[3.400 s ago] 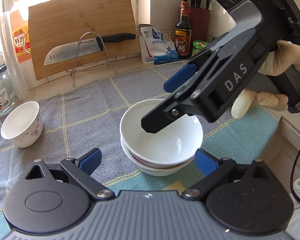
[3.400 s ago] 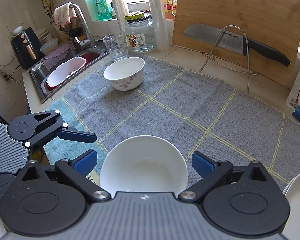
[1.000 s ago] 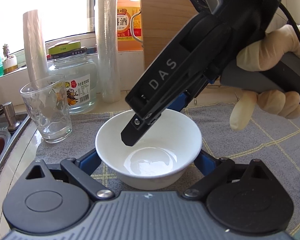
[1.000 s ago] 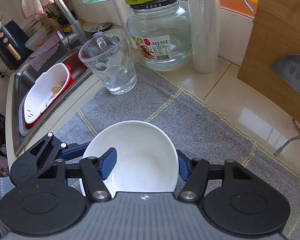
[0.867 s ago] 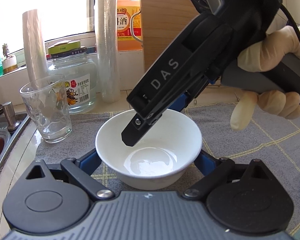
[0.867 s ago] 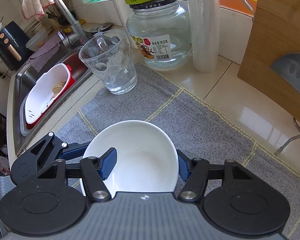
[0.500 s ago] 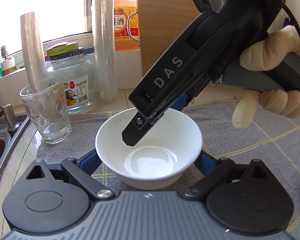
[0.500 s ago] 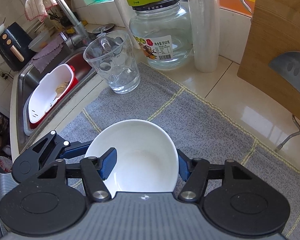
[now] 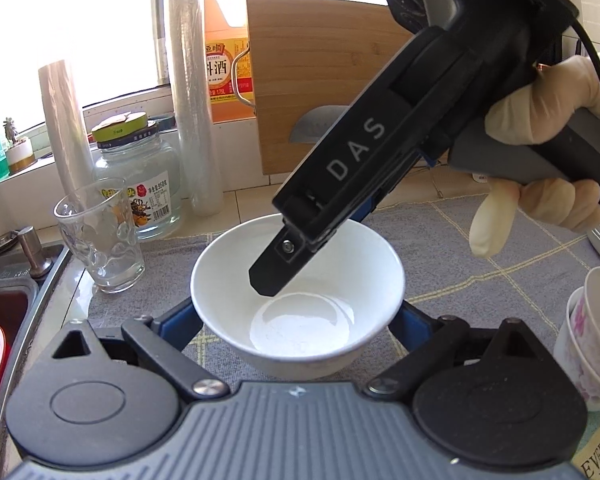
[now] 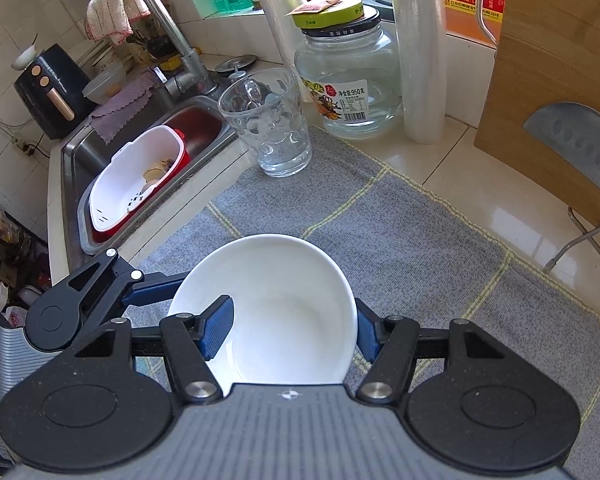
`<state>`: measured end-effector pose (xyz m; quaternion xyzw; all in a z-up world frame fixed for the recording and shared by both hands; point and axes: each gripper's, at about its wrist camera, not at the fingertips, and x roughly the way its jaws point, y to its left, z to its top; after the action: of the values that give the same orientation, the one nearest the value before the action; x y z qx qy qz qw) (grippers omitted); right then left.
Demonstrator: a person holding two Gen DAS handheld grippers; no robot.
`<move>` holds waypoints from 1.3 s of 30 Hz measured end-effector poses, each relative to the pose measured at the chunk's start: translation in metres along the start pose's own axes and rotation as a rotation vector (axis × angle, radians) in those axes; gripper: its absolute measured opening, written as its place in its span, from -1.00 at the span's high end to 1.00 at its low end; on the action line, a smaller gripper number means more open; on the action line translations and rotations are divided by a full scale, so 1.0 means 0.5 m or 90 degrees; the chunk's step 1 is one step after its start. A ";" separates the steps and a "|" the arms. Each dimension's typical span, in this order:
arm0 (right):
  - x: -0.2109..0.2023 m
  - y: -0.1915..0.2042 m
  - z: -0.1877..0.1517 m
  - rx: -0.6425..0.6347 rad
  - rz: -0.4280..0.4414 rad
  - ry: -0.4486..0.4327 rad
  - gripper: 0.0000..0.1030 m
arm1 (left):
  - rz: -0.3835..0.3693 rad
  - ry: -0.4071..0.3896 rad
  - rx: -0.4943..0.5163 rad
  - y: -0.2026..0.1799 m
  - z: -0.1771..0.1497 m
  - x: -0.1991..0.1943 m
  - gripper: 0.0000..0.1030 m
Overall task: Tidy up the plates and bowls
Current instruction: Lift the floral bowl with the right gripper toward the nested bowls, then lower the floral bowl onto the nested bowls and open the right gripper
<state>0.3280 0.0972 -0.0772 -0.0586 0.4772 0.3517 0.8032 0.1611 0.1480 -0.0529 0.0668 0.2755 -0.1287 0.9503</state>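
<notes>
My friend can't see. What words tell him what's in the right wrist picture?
The right gripper pinches a white bowl by its wall above a grey cloth. The left gripper flanks it; a glass and sink lie beyond.

"DAS" on right hand-held gripper (image 9: 296, 256), "950" on glass jar (image 10: 350, 92), "EVERY DAY" sticker (image 9: 598, 458)

right claw (image 10: 292, 330) clamped, left claw (image 9: 296, 320) spread wide

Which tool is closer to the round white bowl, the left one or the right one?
Right. The right tool pinches the round white bowl by its wall, one finger inside and one outside. The left tool sits open, a finger on each side of the bowl; touching is unclear.
</notes>
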 end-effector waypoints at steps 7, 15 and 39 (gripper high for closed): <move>-0.046 0.026 -0.039 0.003 0.011 -0.008 -0.32 | 0.000 0.003 0.007 -0.030 -0.001 -0.052 -0.89; -0.097 0.053 -0.087 -0.001 0.023 -0.015 -0.33 | -0.004 0.002 0.006 -0.066 -0.005 -0.110 -0.89; -0.246 0.034 -0.247 0.058 0.000 -0.061 -0.33 | -0.080 -0.009 0.034 -0.196 -0.002 -0.192 -0.89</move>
<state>0.1913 -0.0059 -0.0399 -0.0053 0.4537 0.3318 0.8270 0.0547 0.0740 -0.0072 0.0733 0.2687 -0.1961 0.9402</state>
